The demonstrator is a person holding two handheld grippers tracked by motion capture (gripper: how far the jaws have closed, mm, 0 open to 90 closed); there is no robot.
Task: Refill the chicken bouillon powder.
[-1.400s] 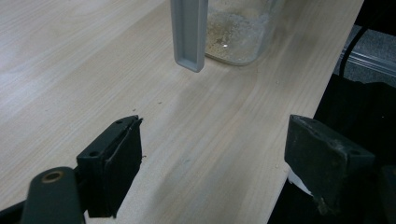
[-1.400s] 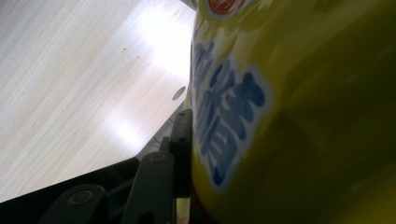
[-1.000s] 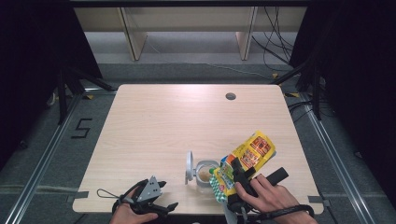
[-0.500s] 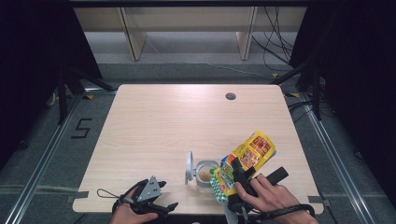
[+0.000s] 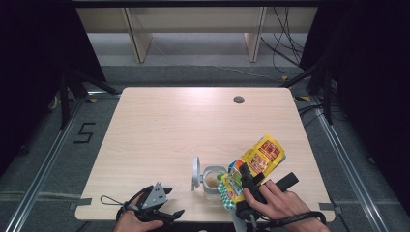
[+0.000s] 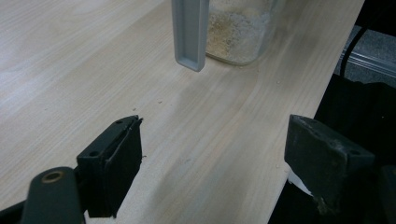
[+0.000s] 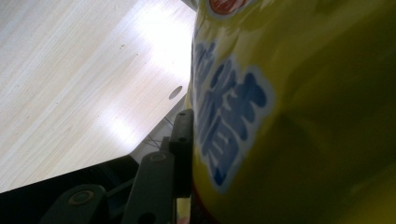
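- The right gripper (image 5: 244, 186) sits at the near right of the table (image 5: 169, 130), clamped on a yellow snack bag (image 5: 256, 162).
- The bag is held tilted: its green-and-white lower end (image 5: 227, 191) points down and left over the jar, while its yellow top rises to the far right.
- In the right gripper view, one black jaw presses flat against the glossy yellow bag (image 7: 289, 121), which carries blue lettering on its side (the other jaw is hidden behind the bag).
- A small clear jar (image 5: 211, 180) stands near the table's near edge, just left of the bag's lower end and touching or almost touching it; which one cannot be told.
- The jar holds a pale, crumbly powder (image 6: 236, 32), seen through its wall in the left gripper view.
- Its grey hinged lid (image 5: 196, 172) stands open and upright on the jar's left side.
- The left gripper (image 5: 159, 205) rests at the near left edge of the table, well apart from the jar, its jaws spread wide with nothing between them.
- In the left gripper view that gripper (image 6: 212, 158) points toward the lid (image 6: 189, 32) and jar beyond.
- A round hole (image 5: 238, 99) lies in the table's far right part.
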